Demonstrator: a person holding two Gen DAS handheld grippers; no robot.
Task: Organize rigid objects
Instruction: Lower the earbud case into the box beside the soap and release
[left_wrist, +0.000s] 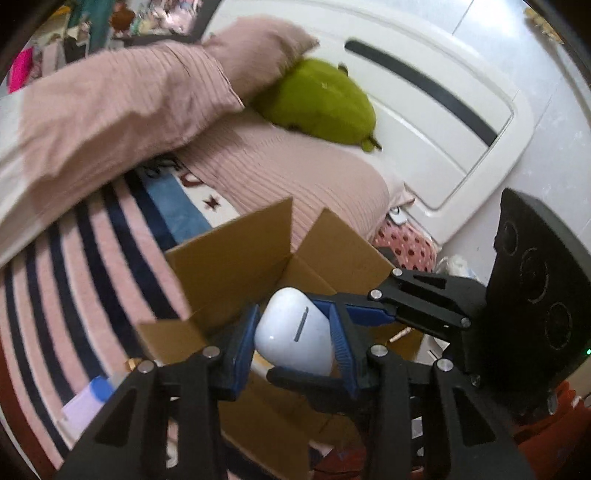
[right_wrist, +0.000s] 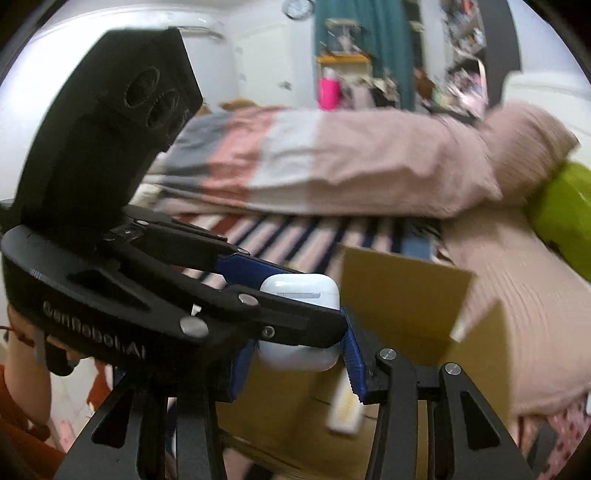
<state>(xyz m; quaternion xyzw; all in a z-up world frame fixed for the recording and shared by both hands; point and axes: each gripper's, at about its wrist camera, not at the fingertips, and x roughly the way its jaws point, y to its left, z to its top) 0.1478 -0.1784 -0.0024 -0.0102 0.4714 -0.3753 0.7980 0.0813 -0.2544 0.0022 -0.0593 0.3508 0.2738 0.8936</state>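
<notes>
A white earbud case (left_wrist: 295, 330) is pinched between the blue pads of my left gripper (left_wrist: 297, 339), above an open cardboard box (left_wrist: 236, 254) on the bed. My right gripper (left_wrist: 369, 314) reaches in from the right, its blue pad beside the case. In the right wrist view the case (right_wrist: 306, 291) sits between my right gripper's (right_wrist: 299, 354) blue fingers, with the left gripper (right_wrist: 288, 291) crossing in front and clamping it. Both grippers touch the case. A pale stick-like object (right_wrist: 345, 410) lies inside the box (right_wrist: 402, 295).
A pink ribbed duvet (left_wrist: 122, 110) and a green plush toy (left_wrist: 325, 103) lie on the bed behind the box. A striped blanket (left_wrist: 85, 266) covers the bed at left. A white headboard (left_wrist: 443, 122) stands at right. A lilac bottle (left_wrist: 88, 402) lies at lower left.
</notes>
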